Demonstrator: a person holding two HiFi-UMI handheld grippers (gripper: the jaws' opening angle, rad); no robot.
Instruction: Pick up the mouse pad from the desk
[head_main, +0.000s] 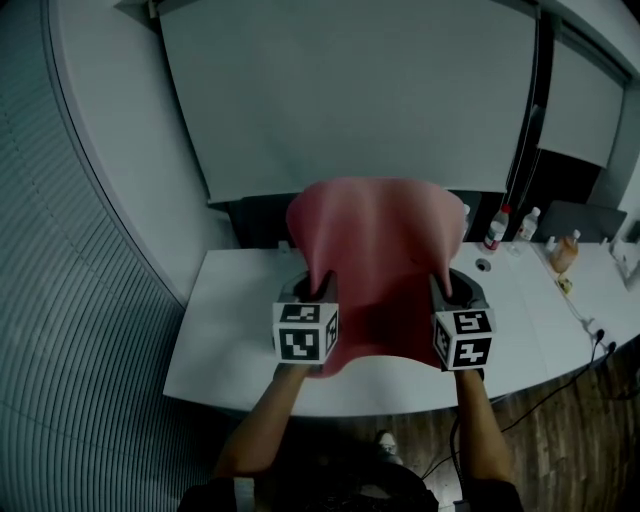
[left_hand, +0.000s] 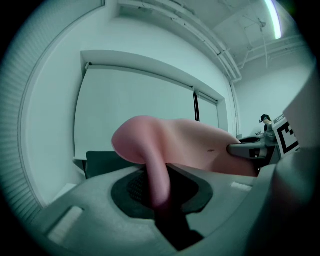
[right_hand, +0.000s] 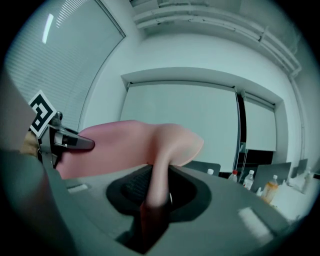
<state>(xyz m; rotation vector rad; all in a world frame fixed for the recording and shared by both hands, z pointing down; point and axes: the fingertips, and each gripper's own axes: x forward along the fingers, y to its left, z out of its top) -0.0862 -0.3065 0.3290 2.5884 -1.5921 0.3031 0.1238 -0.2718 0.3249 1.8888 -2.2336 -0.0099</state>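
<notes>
Mouse pad: pink, floppy, held in the air above the white desk, not touching it. It is gripped at its left and right edges, its top flops away from the camera and its lower edge sags between the two marker cubes.
Left gripper: jaws nearly together, pinching the pad's left edge, with the sheet squeezed thin between the pads.
Right gripper: same on the right edge, with a narrow gap filled by the pad.
Desk: long, curved near edge. Bottles and small clutter sit at the far right; I can't make out the small items.
Room: big white panel on the wall behind the desk, slatted blinds on the left, wood floor with a cable running off the desk's right end.
Hidden: the pad blocks the desk's middle and most of the dark chair backs behind it. In the head view the jaw tips are buried in the pad. The forearms are cut off at the bottom of that view.
</notes>
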